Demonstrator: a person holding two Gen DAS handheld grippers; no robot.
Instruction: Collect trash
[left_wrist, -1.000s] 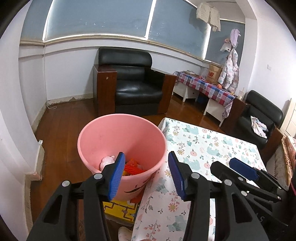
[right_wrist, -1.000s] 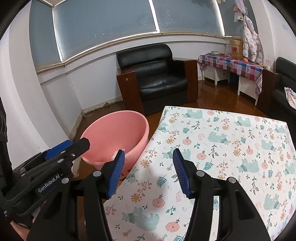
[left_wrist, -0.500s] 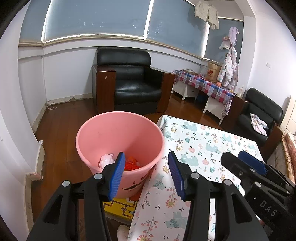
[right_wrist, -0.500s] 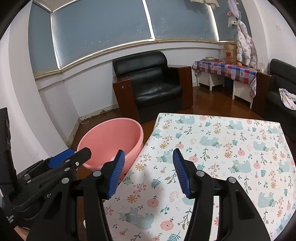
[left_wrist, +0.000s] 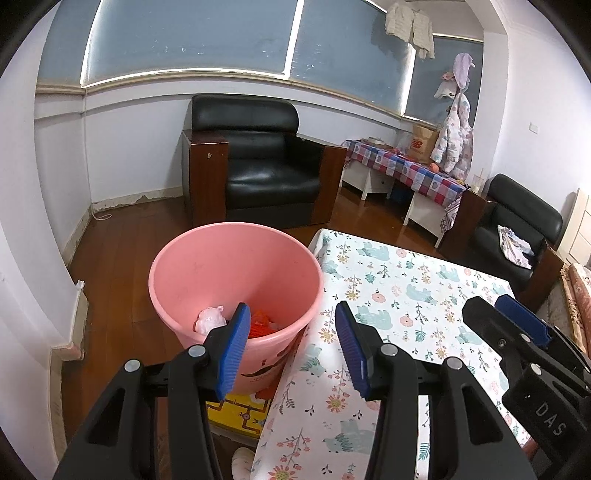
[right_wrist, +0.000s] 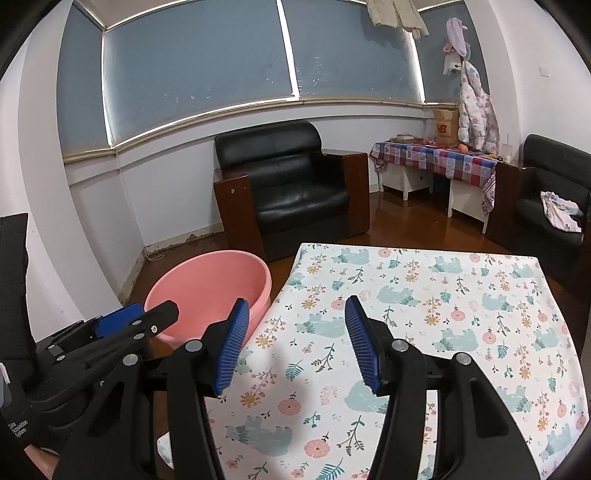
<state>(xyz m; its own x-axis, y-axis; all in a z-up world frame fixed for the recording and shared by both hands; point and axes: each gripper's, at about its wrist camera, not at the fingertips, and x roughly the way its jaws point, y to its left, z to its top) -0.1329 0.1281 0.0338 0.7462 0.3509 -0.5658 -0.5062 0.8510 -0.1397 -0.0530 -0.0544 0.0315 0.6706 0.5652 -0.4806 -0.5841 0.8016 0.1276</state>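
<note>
A pink bucket (left_wrist: 207, 266) stands on the floor at the table's left edge; it also shows in the right wrist view (right_wrist: 207, 280). Inside lie a pale pink crumpled piece (left_wrist: 209, 319) and orange-red trash (left_wrist: 260, 324). My left gripper (left_wrist: 291, 347) is open and empty, held above the bucket's near rim and the table edge. My right gripper (right_wrist: 295, 347) is open and empty above the floral tablecloth (right_wrist: 443, 314), and shows at the right of the left wrist view (left_wrist: 517, 325).
A black armchair (left_wrist: 258, 173) stands behind the bucket. A side table with a checked cloth (left_wrist: 402, 166) and a second black chair (left_wrist: 517, 225) are at the right. A yellow mat (left_wrist: 236, 413) lies under the bucket on the wood floor.
Both grippers have drawn back and risen a little from the bucket and table. The right gripper has shifted right in the left wrist view. Both stay open.
</note>
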